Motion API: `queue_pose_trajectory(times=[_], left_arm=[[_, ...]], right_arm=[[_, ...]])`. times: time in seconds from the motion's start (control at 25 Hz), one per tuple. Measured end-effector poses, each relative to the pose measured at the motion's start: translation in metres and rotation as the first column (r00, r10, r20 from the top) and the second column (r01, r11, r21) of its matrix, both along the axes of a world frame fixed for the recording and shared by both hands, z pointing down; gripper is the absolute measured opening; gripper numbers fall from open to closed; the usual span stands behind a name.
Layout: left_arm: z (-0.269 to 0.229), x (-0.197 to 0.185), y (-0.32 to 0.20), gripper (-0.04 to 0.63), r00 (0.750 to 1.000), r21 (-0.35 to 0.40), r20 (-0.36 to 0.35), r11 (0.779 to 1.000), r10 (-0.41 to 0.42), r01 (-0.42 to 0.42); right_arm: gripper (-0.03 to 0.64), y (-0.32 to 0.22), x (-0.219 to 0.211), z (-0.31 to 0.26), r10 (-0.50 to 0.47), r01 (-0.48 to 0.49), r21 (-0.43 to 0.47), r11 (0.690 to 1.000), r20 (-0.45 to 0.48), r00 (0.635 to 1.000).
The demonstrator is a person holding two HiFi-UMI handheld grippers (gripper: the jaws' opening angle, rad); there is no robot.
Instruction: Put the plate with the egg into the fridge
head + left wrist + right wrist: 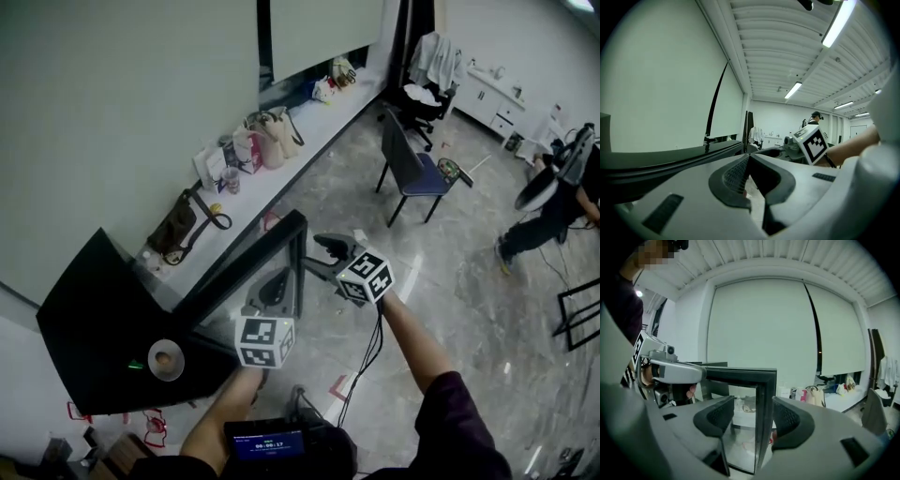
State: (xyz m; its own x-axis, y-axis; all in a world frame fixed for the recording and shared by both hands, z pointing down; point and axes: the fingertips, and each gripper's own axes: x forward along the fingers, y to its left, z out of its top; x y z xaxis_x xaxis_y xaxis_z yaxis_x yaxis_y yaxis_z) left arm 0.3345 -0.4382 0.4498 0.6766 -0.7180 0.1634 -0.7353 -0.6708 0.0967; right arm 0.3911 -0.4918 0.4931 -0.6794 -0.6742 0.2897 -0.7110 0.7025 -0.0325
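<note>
Your left tool (pixel 274 286) and your right tool (pixel 330 246) both reach toward the open glass door (pixel 253 251) of the black fridge (pixel 94 319); the left one sits in front of the pane and the right one close by the door's outer edge. The plate (pixel 179 368) with the egg (pixel 165 357) rests on the fridge's dark top, off to the left and apart from both tools. Beyond the fridge, a long counter (pixel 314 122) under the window carries several bags (pixel 267 139), a blue chair (pixel 417 173) stands on the marbled floor (pixel 450 281), and a person (pixel 553 211) bends over at the far right.
</note>
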Motion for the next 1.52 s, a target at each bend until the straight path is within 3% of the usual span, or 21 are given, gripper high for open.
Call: queue_pose_trajectory(times=[0.16,0.32,0.68,0.92,1.12,1.28,1.52], left_arm=[[0.013,0.005,-0.021,0.009,1.0,-0.012,0.021,1.0,-0.017,0.017],[0.022,0.001,-0.026,0.009,0.999,-0.017,0.04,0.999,-0.032,0.033],[0.022,-0.016,-0.017,0.009,0.998,-0.012,0.047,0.999,-0.05,0.051],[0.023,-0.019,0.026,0.009,0.999,-0.011,0.048,1.0,-0.005,0.005],[0.021,-0.037,0.074,0.009,0.998,-0.005,0.026,0.999,0.052,-0.052],[0.023,-0.054,0.123,0.009,0.993,-0.002,0.023,0.993,0.114,-0.114],[0.025,-0.087,0.196,0.009,0.983,-0.006,0.003,0.983,0.185,-0.185]], right_arm=[[0.262,-0.037,-0.006,0.019,-0.101,0.1,-0.044,0.994,-0.034,0.994],[0.273,-0.04,-0.017,0.022,-0.18,0.178,-0.043,0.983,-0.03,0.983],[0.279,-0.025,-0.013,0.022,-0.138,0.136,-0.052,0.989,-0.045,0.989],[0.287,0.024,0.006,0.021,-0.029,0.026,-0.059,0.998,-0.04,0.999],[0.287,0.076,0.017,0.018,0.134,-0.135,-0.052,0.99,-0.014,0.991],[0.287,0.136,0.02,0.013,0.287,-0.285,-0.058,0.957,0.016,0.958],[0.287,0.218,0.013,0.013,0.476,-0.476,-0.039,0.879,-0.014,0.88]])
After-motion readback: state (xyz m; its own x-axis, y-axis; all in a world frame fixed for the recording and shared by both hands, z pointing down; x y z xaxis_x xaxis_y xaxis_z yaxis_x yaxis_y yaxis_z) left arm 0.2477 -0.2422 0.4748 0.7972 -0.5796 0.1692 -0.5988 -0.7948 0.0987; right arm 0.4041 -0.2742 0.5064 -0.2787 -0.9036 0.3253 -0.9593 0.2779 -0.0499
